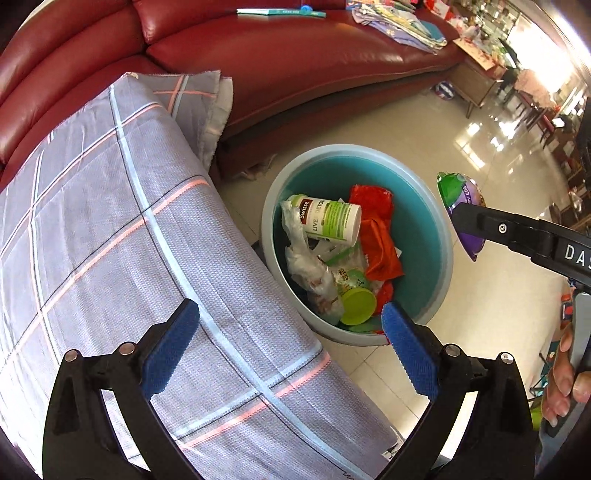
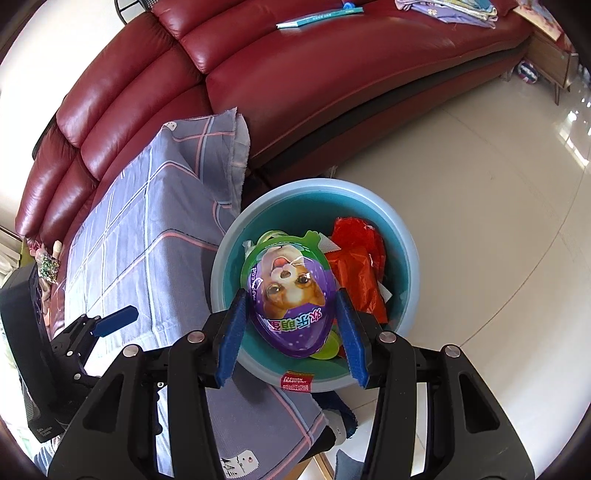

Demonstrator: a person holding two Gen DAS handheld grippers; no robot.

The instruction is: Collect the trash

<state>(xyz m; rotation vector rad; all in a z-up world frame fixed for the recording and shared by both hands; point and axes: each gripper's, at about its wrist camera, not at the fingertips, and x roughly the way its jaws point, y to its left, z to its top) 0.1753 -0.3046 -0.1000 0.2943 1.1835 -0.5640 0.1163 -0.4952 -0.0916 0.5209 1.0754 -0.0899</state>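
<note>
A light blue trash bin stands on the floor beside the cloth-covered table; it also shows in the right wrist view. It holds a white Swisse bottle, orange wrappers, clear plastic and a lime-green lid. My right gripper is shut on a purple egg-shaped toy package with a dog picture, held over the bin. The left wrist view shows the package above the bin's right rim. My left gripper is open and empty above the table edge.
A grey plaid cloth covers the table at left. A dark red leather sofa runs along the back, with a book and folded fabrics on it. Shiny tiled floor lies to the right.
</note>
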